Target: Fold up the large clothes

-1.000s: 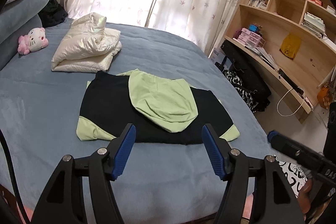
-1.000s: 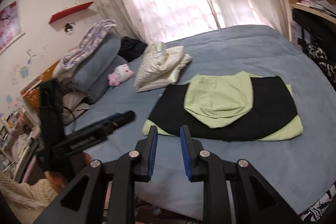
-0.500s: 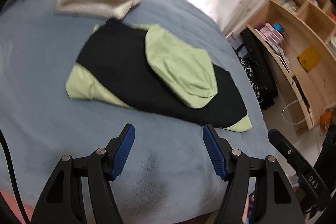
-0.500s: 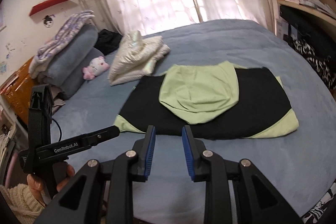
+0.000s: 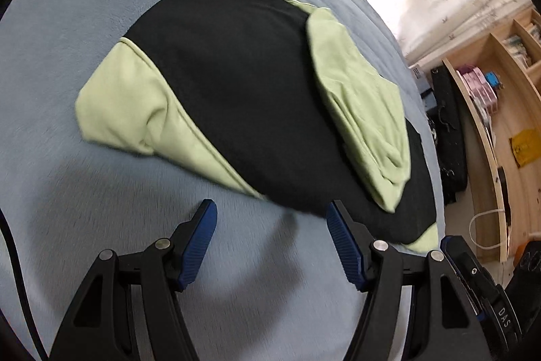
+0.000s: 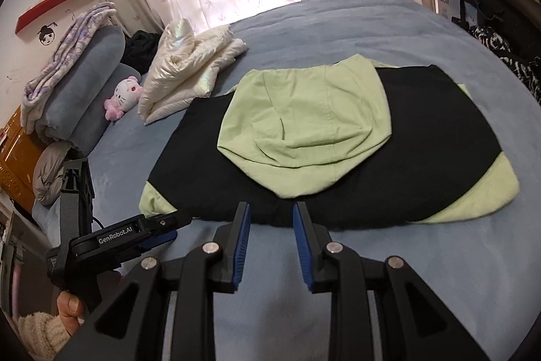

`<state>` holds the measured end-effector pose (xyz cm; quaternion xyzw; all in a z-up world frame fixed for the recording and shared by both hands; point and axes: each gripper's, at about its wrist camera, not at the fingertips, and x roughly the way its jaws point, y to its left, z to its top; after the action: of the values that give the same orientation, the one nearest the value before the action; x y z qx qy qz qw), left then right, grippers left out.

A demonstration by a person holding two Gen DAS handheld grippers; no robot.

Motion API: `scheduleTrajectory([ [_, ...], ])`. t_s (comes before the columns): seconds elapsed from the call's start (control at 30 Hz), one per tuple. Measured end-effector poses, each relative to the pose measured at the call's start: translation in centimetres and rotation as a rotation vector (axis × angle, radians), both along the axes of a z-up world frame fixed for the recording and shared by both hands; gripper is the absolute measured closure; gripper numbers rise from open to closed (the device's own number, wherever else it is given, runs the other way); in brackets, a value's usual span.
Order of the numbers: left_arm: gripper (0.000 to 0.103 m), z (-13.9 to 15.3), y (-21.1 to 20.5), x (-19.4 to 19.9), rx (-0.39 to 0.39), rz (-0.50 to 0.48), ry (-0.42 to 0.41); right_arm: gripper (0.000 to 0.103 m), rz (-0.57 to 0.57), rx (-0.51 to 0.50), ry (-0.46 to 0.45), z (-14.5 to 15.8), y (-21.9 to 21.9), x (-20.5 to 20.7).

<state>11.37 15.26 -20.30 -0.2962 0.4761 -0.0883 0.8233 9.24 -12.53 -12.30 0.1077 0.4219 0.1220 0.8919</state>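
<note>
A black hoodie (image 5: 243,83) with light-green sleeves and hood (image 6: 304,124) lies flat and partly folded on the blue bed (image 5: 67,192). My left gripper (image 5: 270,207) is open wide, low over the bedcover, its fingertips right at the hoodie's near black hem, close to the green sleeve fold (image 5: 135,104). My right gripper (image 6: 271,208) points at the middle of the near hem (image 6: 270,215), its jaws a narrow gap apart with nothing between them. The left gripper (image 6: 162,225) also shows in the right wrist view, at the hoodie's left corner.
A folded cream puffer jacket (image 6: 189,66) lies beyond the hoodie. A pink-and-white plush toy (image 6: 123,95) and stacked grey pillows (image 6: 77,80) sit at the bed's head. Wooden shelves (image 5: 490,110) and dark bags (image 5: 446,131) stand past the bed's right side. A person's hand (image 6: 67,307) holds the left gripper.
Both grippers have dropped and moved in toward the hoodie's near hem, which now looks much larger. The left gripper has also rolled, tilting its view. The hoodie has not moved.
</note>
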Motion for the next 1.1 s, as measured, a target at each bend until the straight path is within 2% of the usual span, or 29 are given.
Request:
scheduleTrajectory([
  [0.23,0.037,-1.3,0.5,4.2,-0.023,0.060,-0.036,0.077,0.017,-0.016,0.013,-1.9,1.1,3.7],
  [0.43,0.038,-1.4,1.3,7.9,-0.043,0.128,-0.087,0.077,0.032,-0.056,-0.041,-2.0,1.9,7.5],
  [0.47,0.040,-1.4,1.5,8.4,-0.043,0.143,-0.097,0.077,0.028,-0.067,-0.055,-1.9,2.0,8.4],
  [0.5,0.053,-1.3,1.7,8.7,-0.034,0.162,-0.109,0.077,0.024,-0.081,-0.066,-2.0,2.2,9.3],
  [0.6,0.085,-0.5,1.7,9.2,0.034,0.213,-0.159,0.080,-0.005,-0.143,-0.076,-3.1,2.4,11.4],
  [0.63,0.087,-0.1,1.5,9.1,0.051,0.215,-0.188,0.083,-0.011,-0.170,-0.057,-4.0,2.5,12.1],
  [0.7,0.093,1.2,0.4,8.7,0.136,0.203,-0.256,0.086,-0.025,-0.189,0.011,-6.1,2.3,12.8],
  [0.77,0.096,3.1,-1.4,8.3,0.225,0.172,-0.337,0.088,-0.021,-0.170,0.058,-8.3,1.9,12.9],
  [0.83,0.097,5.3,-3.3,7.9,0.294,0.138,-0.422,0.088,-0.019,-0.174,0.020,-8.6,1.9,12.2],
  [0.93,0.098,8.8,-6.9,7.8,0.351,0.071,-0.532,0.087,-0.026,-0.154,0.021,-8.6,1.5,12.0],
  [1.1,0.098,12.8,-13.3,8.5,0.388,-0.050,-0.636,0.087,-0.047,0.003,0.048,-8.9,-0.9,11.5],
])
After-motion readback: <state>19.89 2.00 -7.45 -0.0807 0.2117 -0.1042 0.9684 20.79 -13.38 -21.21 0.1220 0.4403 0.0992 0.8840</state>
